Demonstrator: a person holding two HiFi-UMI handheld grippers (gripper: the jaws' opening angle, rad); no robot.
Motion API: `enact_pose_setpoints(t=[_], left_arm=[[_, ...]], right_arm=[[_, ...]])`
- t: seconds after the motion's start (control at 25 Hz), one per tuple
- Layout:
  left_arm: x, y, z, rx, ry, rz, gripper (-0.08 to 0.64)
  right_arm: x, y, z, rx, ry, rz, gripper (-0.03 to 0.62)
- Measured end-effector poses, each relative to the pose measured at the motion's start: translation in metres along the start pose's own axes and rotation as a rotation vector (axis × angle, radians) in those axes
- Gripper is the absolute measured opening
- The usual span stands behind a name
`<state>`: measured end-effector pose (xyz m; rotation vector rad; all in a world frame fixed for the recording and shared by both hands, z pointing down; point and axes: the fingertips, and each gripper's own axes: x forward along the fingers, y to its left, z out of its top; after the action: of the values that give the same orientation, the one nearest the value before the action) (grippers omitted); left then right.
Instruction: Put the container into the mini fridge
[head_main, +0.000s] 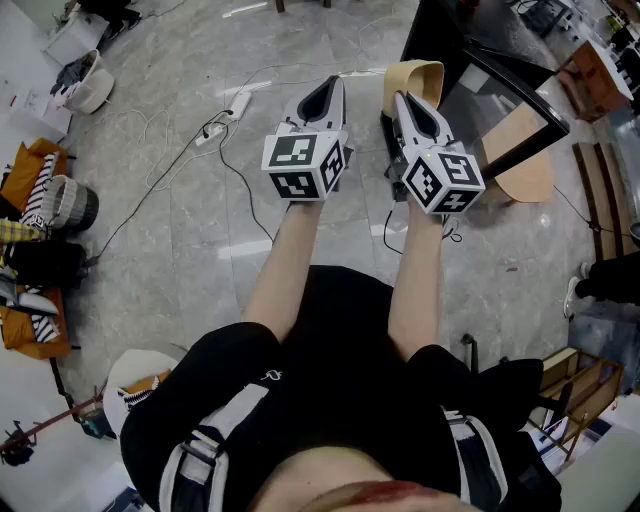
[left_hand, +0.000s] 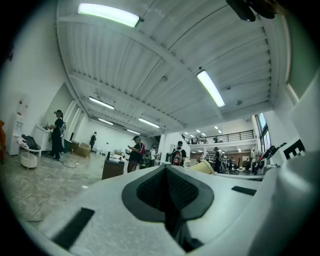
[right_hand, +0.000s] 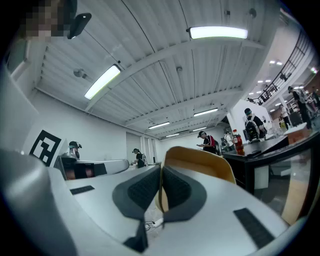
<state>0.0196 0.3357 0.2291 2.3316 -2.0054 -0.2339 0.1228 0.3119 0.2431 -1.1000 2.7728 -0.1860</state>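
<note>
Held out side by side, near each other, over grey floor (head_main: 170, 240): left claw (head_main: 334, 84), right claw (head_main: 400, 98). Both pressed together, nothing between. Just beyond right claw tip, tan chair (head_main: 418, 72). On floor ahead-left, power strip (head_main: 237, 104). Whereabouts of container: cannot tell.

Both bare forearms extended forward, left gripper (head_main: 327, 92) and right gripper (head_main: 405, 103) side by side, jaws closed, empty.

Grey marble floor (head_main: 180, 260) — white power strip (head_main: 238, 104), bags (head_main: 30, 172) at left.
</note>
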Motion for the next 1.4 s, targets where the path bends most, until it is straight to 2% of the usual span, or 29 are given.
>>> enact_pose_setpoints(t=[0.2, 0.52, 0.68, 0.92, 1.16, 1.4], left_arm=[[0.006, 0.008, -0.006, -0.003, 0.009, 0.017, 0.006], [0.014, 0.036, -0.005, 0.014, 0.032, 0.073, 0.006], [0.021, 0.056, -0.016, 0.001, 0.047, 0.113, 0.006], [0.054, 0.088, -0.026, -0.022, 0.029, 0.122, 0.006], [0.128, 0.140, -0.033, -0.059, 0.013, 0.124, 0.006], [0.237, 0.194, -0.052, -0.090, 0.072, 0.115, 0.006]], right_arm=[[0.006, -0.014, -0.001, 0.002, -0.009, -0.031, 0.020], [0.017, -0.048, 0.005, 0.062, -0.042, -0.063, 0.020], [0.035, -0.052, -0.011, 0.079, -0.018, -0.034, 0.020], [0.090, -0.052, -0.031, 0.072, 0.010, 0.035, 0.020], [0.174, -0.066, -0.044, 0.042, 0.029, 0.099, 0.020], [0.277, -0.114, -0.064, 0.057, 0.086, 0.094, 0.020]])
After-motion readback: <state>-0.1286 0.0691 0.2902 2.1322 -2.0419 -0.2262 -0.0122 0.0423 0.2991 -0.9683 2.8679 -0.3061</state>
